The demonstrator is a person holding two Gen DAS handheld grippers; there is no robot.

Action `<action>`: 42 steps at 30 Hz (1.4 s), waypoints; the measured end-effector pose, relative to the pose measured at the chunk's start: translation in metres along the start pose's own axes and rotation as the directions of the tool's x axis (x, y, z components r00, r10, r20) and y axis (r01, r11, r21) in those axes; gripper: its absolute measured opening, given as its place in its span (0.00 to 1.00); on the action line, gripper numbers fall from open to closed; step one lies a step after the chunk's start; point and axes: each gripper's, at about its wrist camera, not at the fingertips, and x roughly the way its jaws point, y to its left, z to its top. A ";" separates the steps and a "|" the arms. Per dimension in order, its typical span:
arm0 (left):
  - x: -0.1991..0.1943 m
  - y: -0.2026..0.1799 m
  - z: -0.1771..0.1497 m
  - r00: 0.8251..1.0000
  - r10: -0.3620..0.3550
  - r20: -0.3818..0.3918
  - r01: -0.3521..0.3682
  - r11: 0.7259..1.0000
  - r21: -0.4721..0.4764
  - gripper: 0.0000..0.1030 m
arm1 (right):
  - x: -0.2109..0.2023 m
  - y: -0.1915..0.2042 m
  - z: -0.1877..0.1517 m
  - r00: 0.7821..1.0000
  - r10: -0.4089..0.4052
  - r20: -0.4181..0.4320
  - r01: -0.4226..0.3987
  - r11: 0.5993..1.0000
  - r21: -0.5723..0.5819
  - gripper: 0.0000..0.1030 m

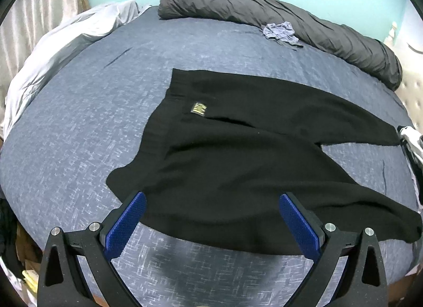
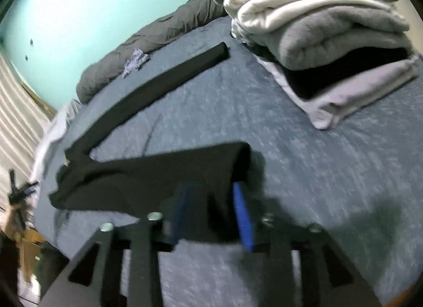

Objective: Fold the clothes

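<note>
Black knit trousers [image 1: 238, 148] of a soft, matte fabric lie spread on the bed's blue-grey mottled cover [image 1: 79, 135], waistband toward the left tool's side and the two legs running away to the right, forked apart with a wedge of cover showing between them. A small gold woven label [image 1: 198, 108] sits near the waist. The long axis runs from the waistband to the cuffs, across the bed in the left wrist view; the far leg lies straight and flat toward the stack of folded grey and white clothes [image 2: 317, 29].

The left tool [image 1: 211, 225] stands wide, its blue pads on either side of the near edge of the trousers with cloth between them, not clamped. The right tool [image 2: 211, 214] is closed down onto the cuff end of the near leg, which is lifted off the cover and drapes over the blue pads; that view is blurred, so how much cloth is caught is hard to tell.

The cloth looks light, limp and unlikely to slip. It will sag and crease wherever it is unsupported, so it is best held at the edges: cuff and waistband corner. A rolled dark grey duvet [image 1: 277, 16] lies along the far side of the bed.
</note>
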 end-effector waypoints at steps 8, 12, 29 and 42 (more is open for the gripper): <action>0.001 -0.015 0.003 1.000 -0.004 -0.005 0.004 1.000 0.022 1.00 | 0.018 0.000 0.014 1.000 0.015 -0.023 -0.014 0.999 0.046 0.04; 0.003 -0.018 0.005 1.000 -0.003 -0.004 0.003 1.000 0.029 1.00 | -0.021 -0.005 0.024 0.993 0.103 0.049 -0.104 0.994 0.022 0.03; 0.011 -0.024 0.004 1.000 0.001 -0.012 0.000 0.999 0.046 1.00 | -0.025 -0.035 0.006 1.000 -0.004 -0.012 0.004 0.998 0.070 0.16; 0.030 -0.035 0.007 1.000 0.000 -0.030 0.002 0.998 0.068 1.00 | 0.023 -0.030 0.038 0.990 0.048 -0.129 -0.032 0.992 0.123 0.33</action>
